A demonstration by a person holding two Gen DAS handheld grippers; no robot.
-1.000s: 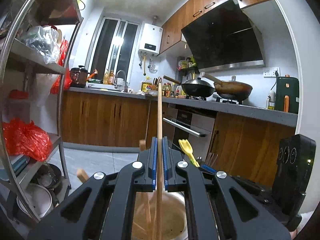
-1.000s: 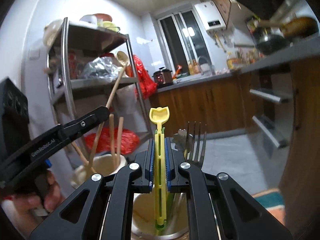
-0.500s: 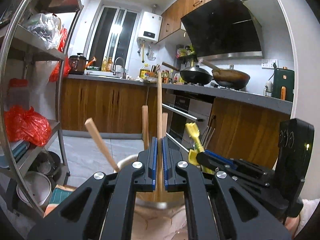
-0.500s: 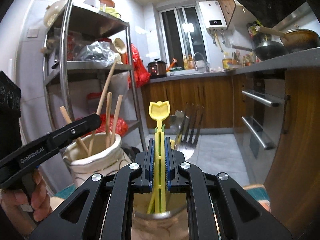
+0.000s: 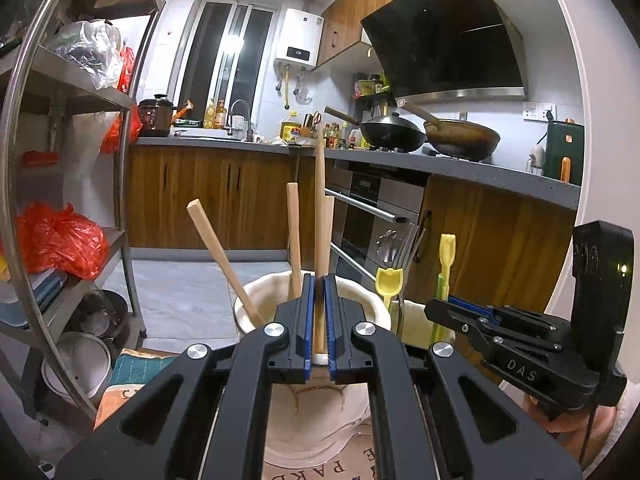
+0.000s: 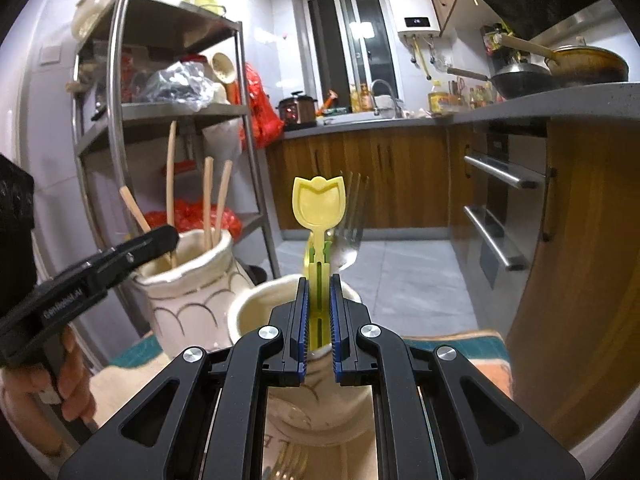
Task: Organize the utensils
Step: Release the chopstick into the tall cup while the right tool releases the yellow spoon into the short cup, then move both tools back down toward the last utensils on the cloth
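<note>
Both utensils have been lowered: wooden stick point(image 5: 320, 216) clamped by left gripper point(image 5: 319, 320), yellow spoon point(image 6: 318, 208) clamped by right gripper point(image 6: 319, 320); each should be released upright.

A small kitchen under a cool ceiling light: grey tiled floor point(image 5: 188, 292), wooden cabinets point(image 5: 208, 196) beneath a grey counter point(image 5: 460, 164), a dark window point(image 5: 228, 64) beside a white water heater point(image 5: 298, 46). A black range hood point(image 5: 444, 44) hangs over two woks point(image 5: 428, 136). A steel rack point(image 6: 160, 112) (red bags on its shelves) stands by the wall
</note>
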